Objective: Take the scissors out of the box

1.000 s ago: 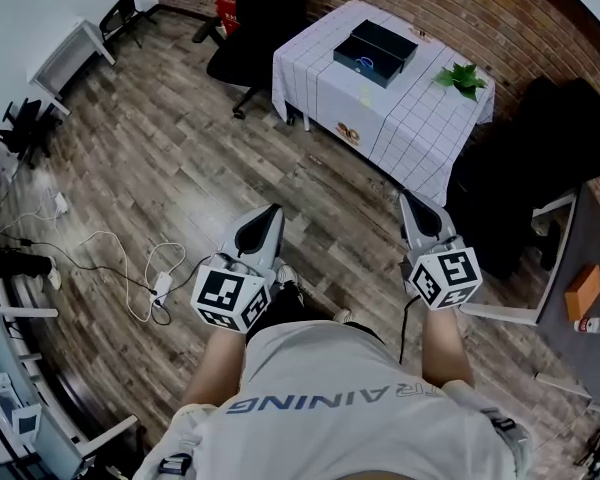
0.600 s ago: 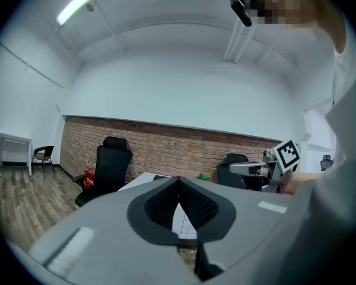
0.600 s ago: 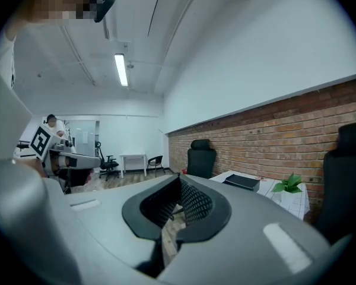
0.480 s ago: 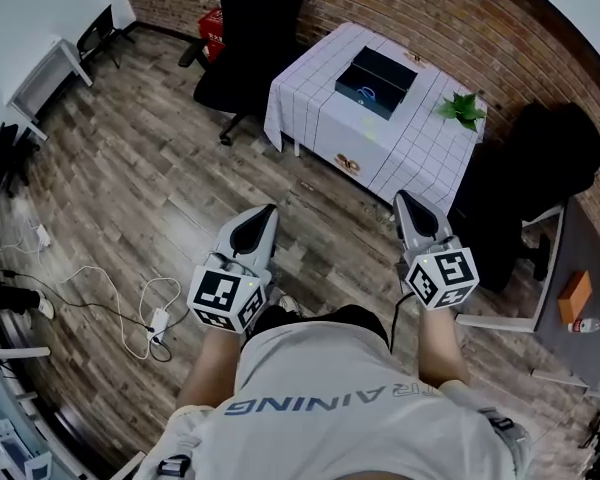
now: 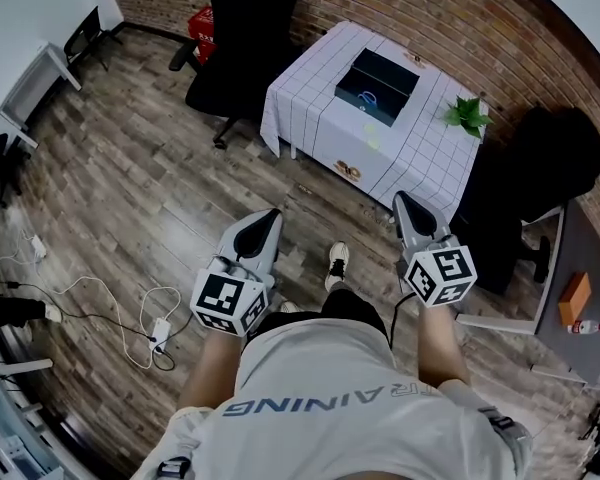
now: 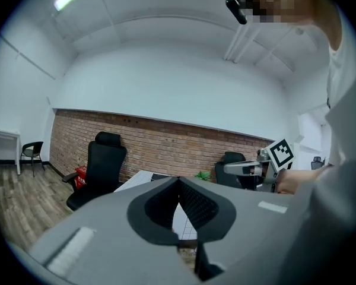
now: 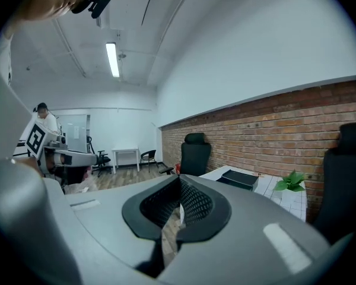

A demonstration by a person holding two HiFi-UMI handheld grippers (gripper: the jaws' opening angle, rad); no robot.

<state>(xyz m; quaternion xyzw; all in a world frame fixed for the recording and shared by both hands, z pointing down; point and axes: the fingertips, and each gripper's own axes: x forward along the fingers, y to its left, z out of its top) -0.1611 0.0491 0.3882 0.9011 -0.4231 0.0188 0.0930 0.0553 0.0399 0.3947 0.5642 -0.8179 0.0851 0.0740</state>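
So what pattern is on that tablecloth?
White with a thin dark grid; the tablecloth shows best in the head view.

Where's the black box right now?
Head view, upper centre-right: the open black rectangular box sits on the white grid-cloth table, left of the small green plant.

The box (image 5: 392, 68) is sitting open and flat on the white checked tabletop (image 5: 310, 98), a shallow black rectangle turned at an angle to the tabletop's edges, with a dark inside. The scissors (image 5: 369, 96) are lying inside it, toward its nearer end, and are showing only as a small pale-blue loop against the dark lining; they are too small for their blades or pose to be made out. In the right gripper view the box is appearing as a low dark slab on the tabletop.
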